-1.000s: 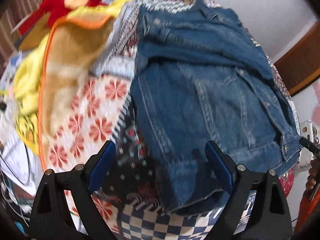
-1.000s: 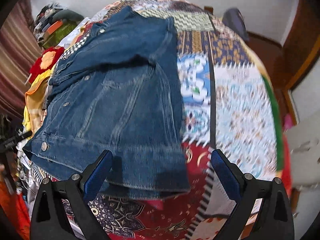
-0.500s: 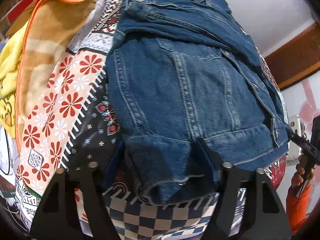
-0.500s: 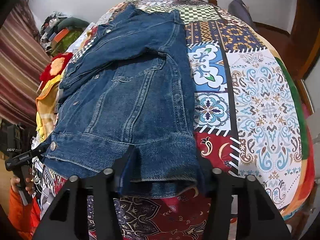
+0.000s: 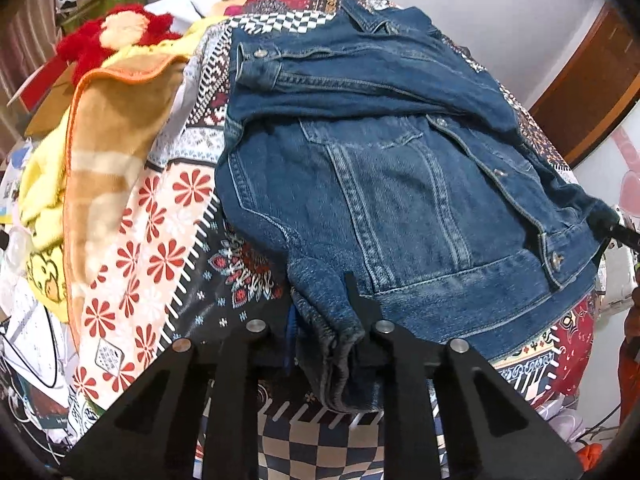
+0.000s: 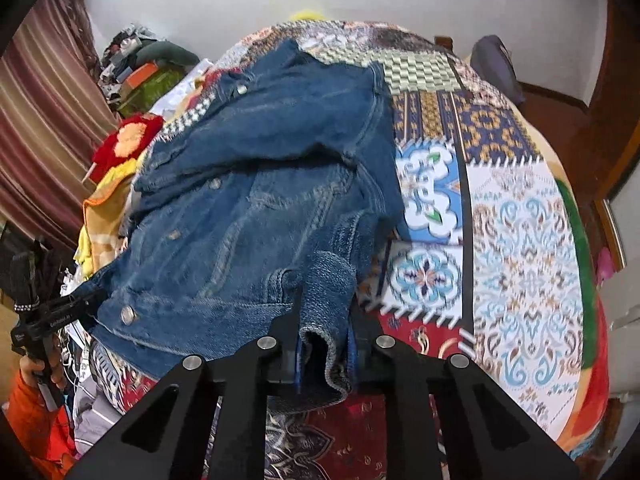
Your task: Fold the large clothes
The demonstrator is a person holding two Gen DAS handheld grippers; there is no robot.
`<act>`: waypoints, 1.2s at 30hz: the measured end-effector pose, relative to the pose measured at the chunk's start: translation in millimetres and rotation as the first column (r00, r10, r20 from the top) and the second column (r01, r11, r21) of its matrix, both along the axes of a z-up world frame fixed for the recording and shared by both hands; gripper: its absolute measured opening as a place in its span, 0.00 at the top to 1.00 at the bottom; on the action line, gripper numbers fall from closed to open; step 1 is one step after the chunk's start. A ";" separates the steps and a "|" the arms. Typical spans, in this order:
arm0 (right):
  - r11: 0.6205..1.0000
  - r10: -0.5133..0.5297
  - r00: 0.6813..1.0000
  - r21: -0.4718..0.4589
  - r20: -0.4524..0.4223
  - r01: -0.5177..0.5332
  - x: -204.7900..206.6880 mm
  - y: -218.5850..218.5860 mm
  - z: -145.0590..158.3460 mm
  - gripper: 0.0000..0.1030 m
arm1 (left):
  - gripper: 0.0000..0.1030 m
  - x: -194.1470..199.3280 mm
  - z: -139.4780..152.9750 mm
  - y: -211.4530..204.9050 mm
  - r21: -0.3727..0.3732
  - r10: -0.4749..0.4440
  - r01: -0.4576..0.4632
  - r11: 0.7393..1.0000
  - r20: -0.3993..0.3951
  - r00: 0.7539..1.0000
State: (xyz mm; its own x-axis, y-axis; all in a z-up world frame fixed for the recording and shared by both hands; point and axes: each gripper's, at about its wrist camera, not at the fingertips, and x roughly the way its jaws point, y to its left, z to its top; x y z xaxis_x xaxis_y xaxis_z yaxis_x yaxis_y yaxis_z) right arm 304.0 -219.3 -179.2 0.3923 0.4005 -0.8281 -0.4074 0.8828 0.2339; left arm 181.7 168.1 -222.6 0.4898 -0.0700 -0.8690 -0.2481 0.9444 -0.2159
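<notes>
A blue denim jacket (image 5: 392, 184) lies buttoned side up on a patchwork bedspread (image 5: 168, 248), its sleeves folded across the chest. My left gripper (image 5: 324, 332) is shut on the jacket's bottom hem at its left corner, the denim bunched between the jaws. In the right wrist view the same jacket (image 6: 248, 208) shows, and my right gripper (image 6: 324, 344) is shut on the hem's right corner, lifted slightly off the bedspread (image 6: 520, 240). The other gripper (image 6: 52, 316) shows at the jacket's far hem corner.
An orange and yellow blanket (image 5: 100, 152) and a red plush item (image 5: 104, 40) are heaped left of the jacket. Clutter and a curtain (image 6: 40, 128) stand at the left. A wooden door frame (image 5: 592, 88) is at the right.
Both grippers, open around the hem a second ago, have shut on its two corners. The hem is now bunched and raised a little off the bed.
</notes>
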 end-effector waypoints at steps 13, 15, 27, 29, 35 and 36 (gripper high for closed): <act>0.998 0.053 0.988 0.024 0.144 -0.057 48.7 45.2 49.7 0.91 | 0.84 51.0 69.7 30.6 0.018 0.020 -0.024 1.000 0.191 0.981; 0.999 0.041 0.982 0.026 0.183 -0.046 68.1 55.6 63.2 0.91 | 0.84 66.6 80.1 36.2 0.038 0.024 -0.033 0.999 0.221 0.975; 0.998 -0.061 0.968 0.005 0.242 0.061 218.1 114.5 80.3 0.91 | 0.85 211.8 100.6 102.8 0.116 0.085 -0.119 0.986 0.266 0.960; 0.997 -0.080 0.972 0.005 0.223 0.081 246.6 124.4 71.3 0.91 | 0.85 237.2 94.7 109.0 0.136 0.089 -0.128 0.982 0.260 0.962; 0.990 -0.094 0.981 -0.086 0.172 0.110 306.8 157.1 18.2 0.91 | 0.85 299.2 44.0 123.2 0.144 0.127 -0.151 0.978 0.163 0.978; 0.988 -0.092 0.982 -0.105 0.163 0.110 312.9 159.9 7.7 0.91 | 0.85 304.4 34.4 124.6 0.151 0.127 -0.149 0.977 0.144 0.981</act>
